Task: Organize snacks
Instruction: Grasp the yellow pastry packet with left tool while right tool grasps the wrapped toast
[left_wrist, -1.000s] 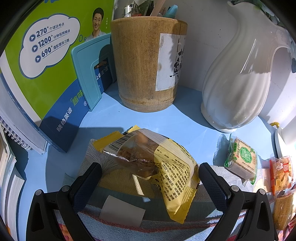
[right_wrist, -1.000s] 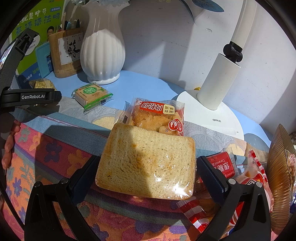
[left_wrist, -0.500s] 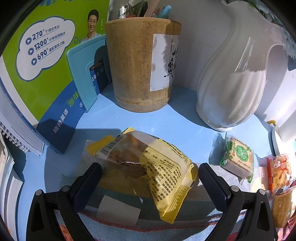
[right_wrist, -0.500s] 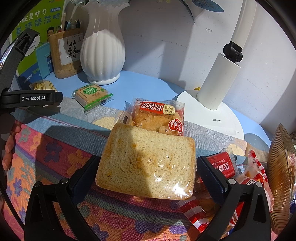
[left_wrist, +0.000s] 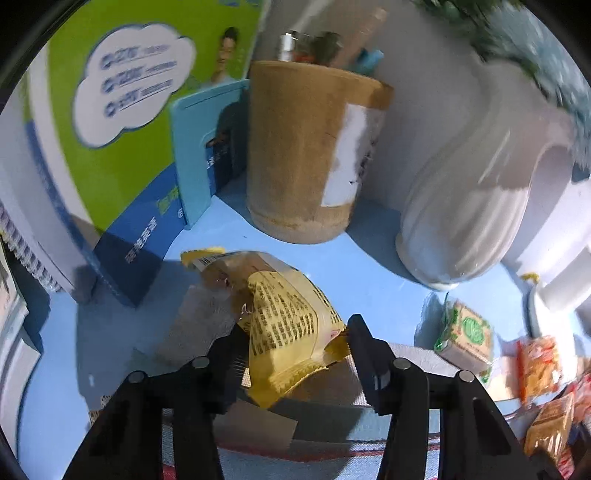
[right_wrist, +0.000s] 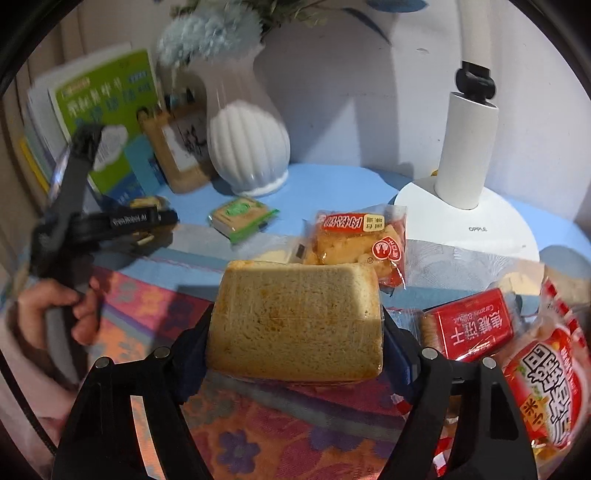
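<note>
Closing left gripper jaws flank crumpled yellow snack packet, pads touching wrapper near its tail end; packet lies on grey cloth edge over blue table, before brown cylindrical holder. Right gripper jaws closing, pads pressed on plastic-wrapped bread slice, tilted up off floral cloth. Likely both picks are for sorting. Readable: "OPPLE" on white lamp base; "Caramel" on red biscuit pack.

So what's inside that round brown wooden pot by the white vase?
Blurry tops poke out of the brown wooden pot: something silvery, something light blue, a pale stick. Its wall hides their lower parts and anything deeper inside.
</note>
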